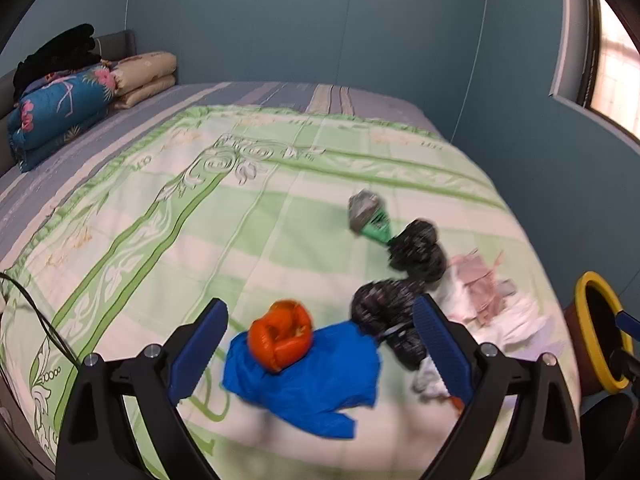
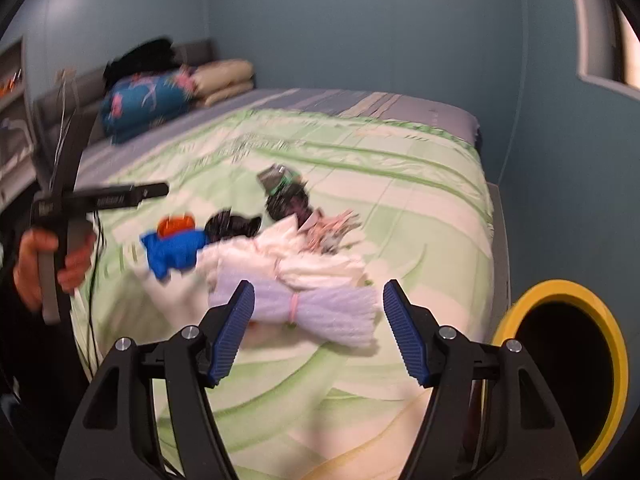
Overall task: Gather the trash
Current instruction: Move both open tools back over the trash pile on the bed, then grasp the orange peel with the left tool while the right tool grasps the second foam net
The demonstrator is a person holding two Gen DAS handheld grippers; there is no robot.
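Trash lies on the green-patterned bed cover [image 1: 168, 216]: an orange crumpled bag [image 1: 280, 334] on a blue plastic sheet [image 1: 308, 380], two black bags [image 1: 416, 248], a green-and-grey wrapper [image 1: 368, 216] and white and pink wrappings [image 1: 496, 304]. My left gripper [image 1: 320, 336] is open above the orange bag and blue sheet. My right gripper [image 2: 318, 320] is open just before a white bundle tied with a pink band [image 2: 312, 308]. The blue sheet [image 2: 174, 252] and black bags [image 2: 288, 200] lie beyond it. The left gripper's body [image 2: 100, 198] shows at the left, hand-held.
A yellow-rimmed dark bin [image 2: 568, 368] stands beside the bed's right edge; it also shows in the left wrist view [image 1: 600, 328]. Folded quilts and pillows [image 1: 80, 96] are stacked at the headboard. A black cable [image 1: 44, 320] trails at the left. Blue walls surround the bed.
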